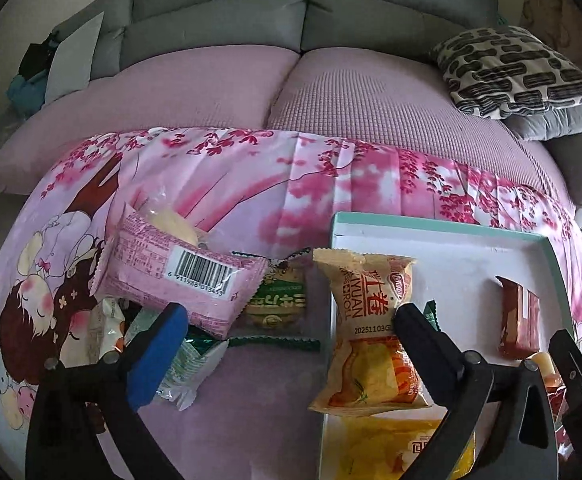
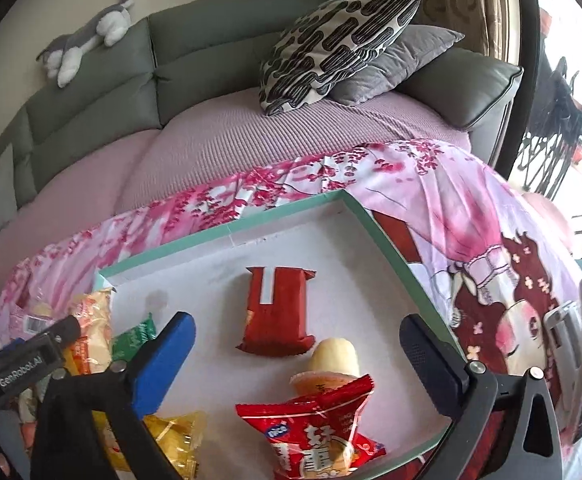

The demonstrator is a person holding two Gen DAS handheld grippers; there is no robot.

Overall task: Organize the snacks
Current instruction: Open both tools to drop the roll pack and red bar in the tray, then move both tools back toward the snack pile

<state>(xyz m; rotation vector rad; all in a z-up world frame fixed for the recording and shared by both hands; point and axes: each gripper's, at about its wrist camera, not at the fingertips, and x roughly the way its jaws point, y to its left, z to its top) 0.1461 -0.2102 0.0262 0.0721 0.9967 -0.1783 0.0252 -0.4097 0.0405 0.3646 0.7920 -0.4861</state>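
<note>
Left hand-held gripper (image 1: 287,326) released, fingers wide apart, nothing between them; yellow egg-roll packet (image 1: 365,336) lies across left rim of white tray (image 1: 451,248), just beside right finger. Pink barcode packet (image 1: 179,276) and green biscuit packet (image 1: 279,304) on pink floral cloth (image 1: 251,184), left of tray. Right hand-held gripper (image 2: 295,344) released, hovering over tray; dark red wafer bar (image 2: 277,312) lies flat inside, between fingers. Red crisp bag (image 2: 315,432) near tray's front edge. Patterned cushion (image 2: 331,44) on sofa (image 2: 211,56) behind.
</note>
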